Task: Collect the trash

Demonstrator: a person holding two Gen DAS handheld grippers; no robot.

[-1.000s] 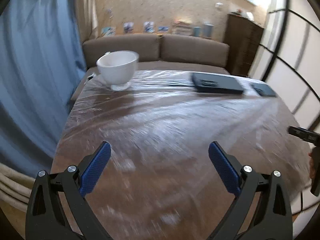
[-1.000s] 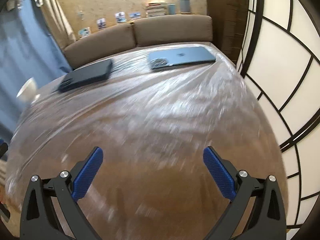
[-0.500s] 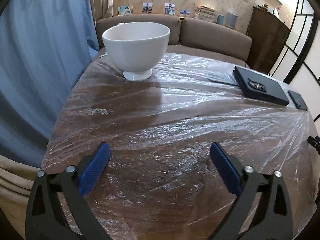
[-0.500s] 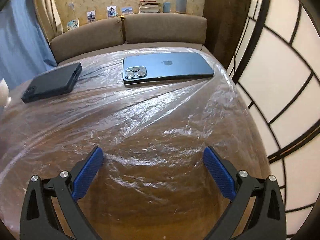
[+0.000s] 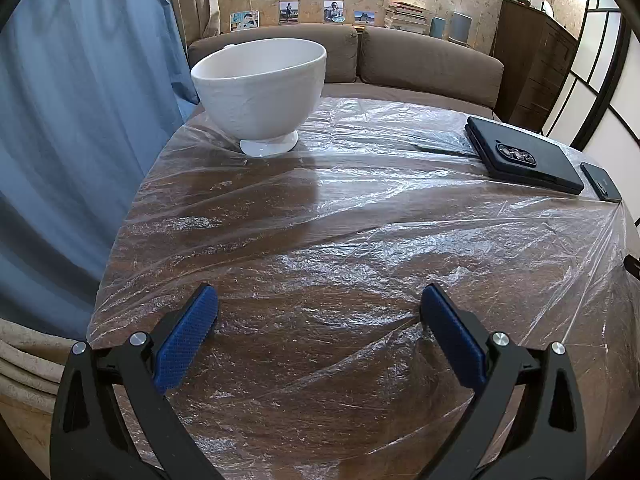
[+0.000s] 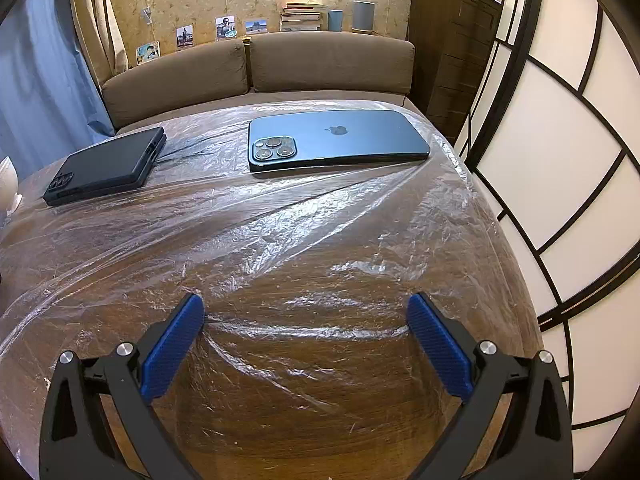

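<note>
From the left wrist camera, the left gripper hangs low over a wooden table with its jaws spread wide and nothing between them; they have just been opening, and against the view a second ago the white bowl looms much nearer and the blur has settled. That suggests the approach is over and a grasp comes next. The likely trash is the crinkled clear plastic sheet, which covers the tabletop directly under the blue pads and lies under the bowl and a black cased phone at the far right. From the right wrist camera, the right gripper is likewise wide open and empty, poised just above a ridge of the same sheet near the table's front edge, where a second ago it looked on from farther back. A blue smartphone lies face down on the plastic beside the black one. Beyond are a brown sofa, a blue curtain and paper-panelled screens.
</note>
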